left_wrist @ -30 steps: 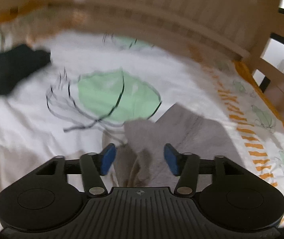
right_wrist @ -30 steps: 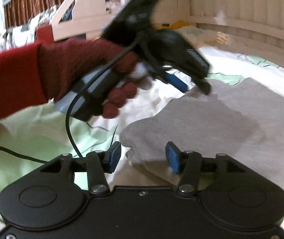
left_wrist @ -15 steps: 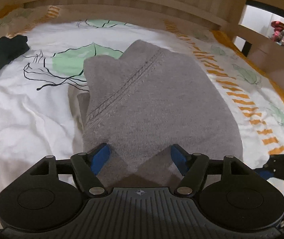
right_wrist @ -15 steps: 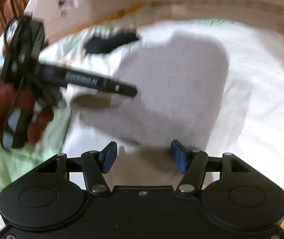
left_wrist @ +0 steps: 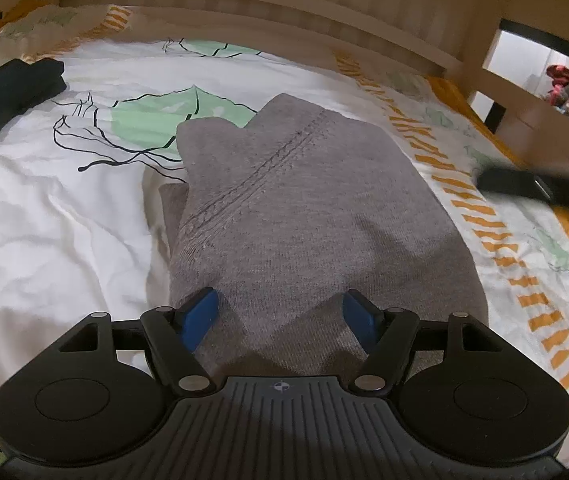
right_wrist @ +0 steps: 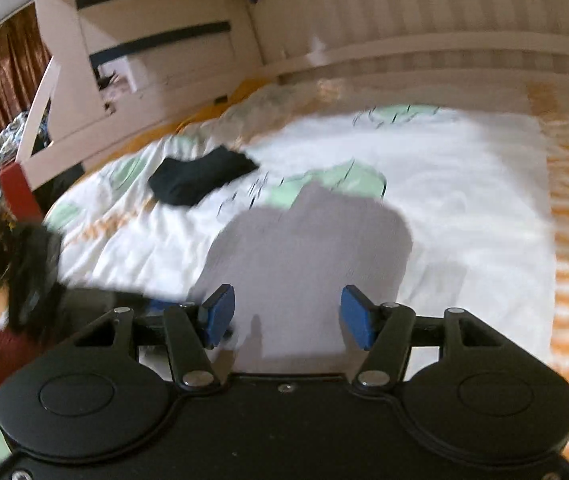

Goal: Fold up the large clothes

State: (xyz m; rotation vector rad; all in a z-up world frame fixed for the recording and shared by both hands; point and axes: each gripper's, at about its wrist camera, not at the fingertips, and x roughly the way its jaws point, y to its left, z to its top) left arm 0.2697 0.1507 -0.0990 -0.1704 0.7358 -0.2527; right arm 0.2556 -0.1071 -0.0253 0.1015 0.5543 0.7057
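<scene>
Grey sweater (left_wrist: pixel 308 216) folded on bed | left gripper (left_wrist: pixel 280 316) angled down, jaws just parted, empty | right gripper (right_wrist: pixel 286 316) likewise

Light was dim and warm. The left wrist view stayed mostly sharp; the right was motion-blurred. Fisheye curvature bent the edges.

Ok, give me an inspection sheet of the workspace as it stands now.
Surface: bed cover, white with green leaf print and orange border, wrinkled.
Job's things: grey sweater lying folded on the cover.
Clutter: black garment beyond the sweater, apart from it.
Grippers: left gripper open over the sweater's near edge, jaws just opened wider; right gripper open, nothing gripped.
Cables: nothing seen.
Surroundings: wooden bed frame; white shelf unit; brown curtain.
</scene>
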